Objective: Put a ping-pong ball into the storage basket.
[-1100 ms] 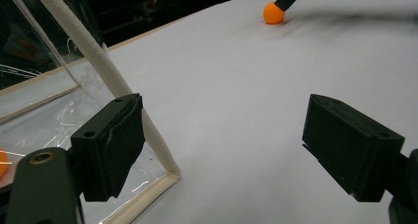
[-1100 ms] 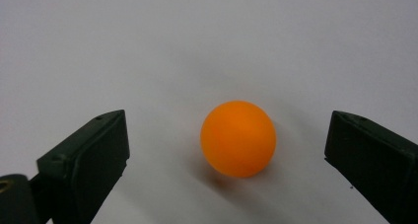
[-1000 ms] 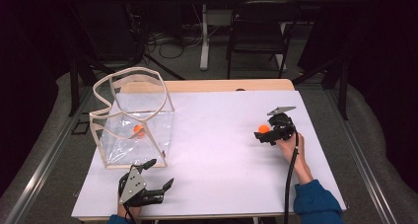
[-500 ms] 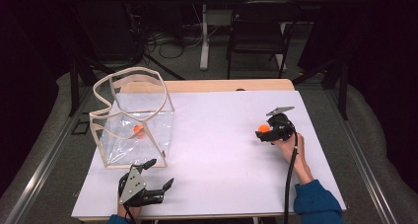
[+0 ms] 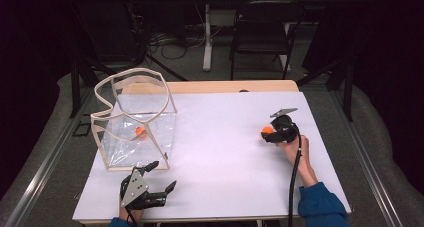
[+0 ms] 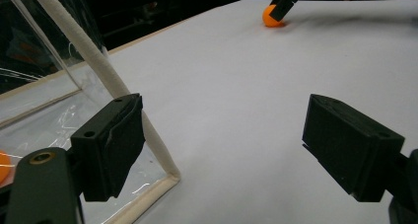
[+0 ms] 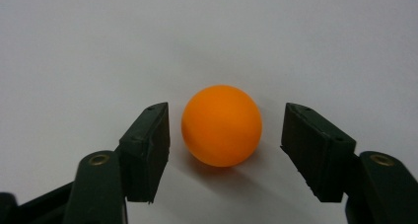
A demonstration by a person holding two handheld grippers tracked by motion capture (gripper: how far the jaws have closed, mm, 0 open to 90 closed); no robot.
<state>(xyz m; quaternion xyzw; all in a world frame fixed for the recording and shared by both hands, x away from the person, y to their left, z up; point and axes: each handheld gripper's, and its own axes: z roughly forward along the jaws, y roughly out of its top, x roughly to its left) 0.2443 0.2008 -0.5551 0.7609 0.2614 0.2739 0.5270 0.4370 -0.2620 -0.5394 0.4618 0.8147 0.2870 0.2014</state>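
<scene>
From the high view, our right gripper [image 5: 270, 133] sits over the orange ball [image 5: 267, 130] at the right of the white table [image 5: 225, 152], while our left gripper [image 5: 157, 178] rests wide and empty near the clear bag [image 5: 135, 122]. In the left gripper view, the ball [image 6: 272, 16] lies far off. In the right gripper view, our jaws have just been closing around the ball [image 7: 221, 125] with gaps either side; an off-centre pinch could send it rolling away.
</scene>
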